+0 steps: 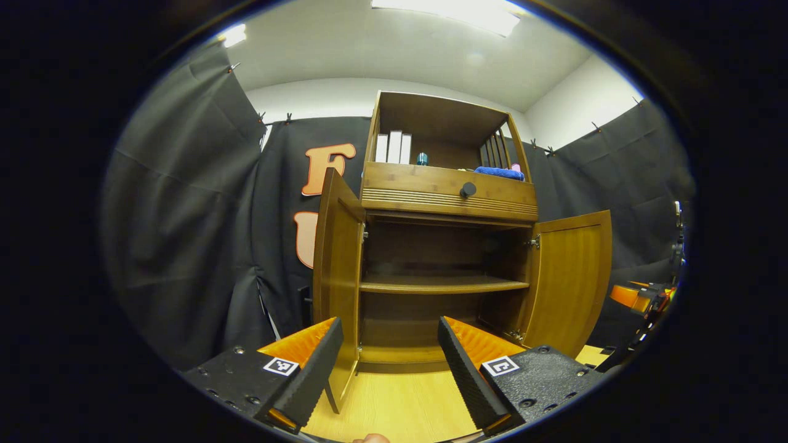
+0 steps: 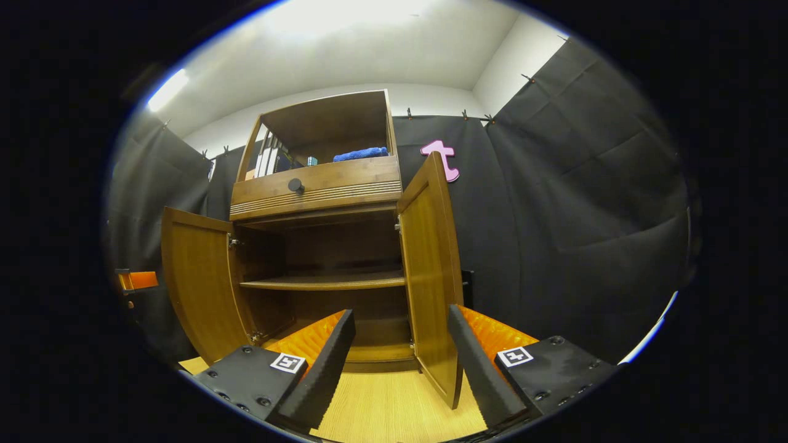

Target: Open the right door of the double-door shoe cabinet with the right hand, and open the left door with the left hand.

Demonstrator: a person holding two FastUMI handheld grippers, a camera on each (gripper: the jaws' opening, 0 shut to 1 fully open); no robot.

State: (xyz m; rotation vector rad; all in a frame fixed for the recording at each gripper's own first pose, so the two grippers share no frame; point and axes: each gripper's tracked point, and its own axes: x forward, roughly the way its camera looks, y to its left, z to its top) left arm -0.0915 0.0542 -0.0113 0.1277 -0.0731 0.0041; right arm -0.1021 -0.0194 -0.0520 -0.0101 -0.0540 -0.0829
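The shoe cabinet (image 1: pixel 443 246) stands on the pale wood floor (image 1: pixel 394 406) against the black cloth wall, and both of its lower doors hang wide open — the left door (image 1: pixel 335 271) swung out toward the left gripper's camera, the right door (image 2: pixel 431 271) swung out toward the right one. Inside, a bare shelf (image 1: pixel 440 284) crosses the middle. Above the doors sits a drawer with a round dark knob (image 1: pixel 468 189), and the open top compartment holds upright books (image 1: pixel 393 147) and a blue cloth (image 1: pixel 500 173).

By the look of it the task is as good as done, so the risks lie in the retreat. The left door's free edge shows just beside the left gripper's left finger; a sideways pull-back could clip it and knock the door back toward closed. The same holds on the right, where the door's lower corner shows between the right gripper's fingers — a careless withdrawal might catch it.

The left gripper (image 1: pixel 389 369) hangs low in front of the cabinet, its fingers spread apart and holding nothing. The right gripper (image 2: pixel 400 363) is likewise spread apart and empty, with the right door's edge in the gap but neither finger pressing on it.
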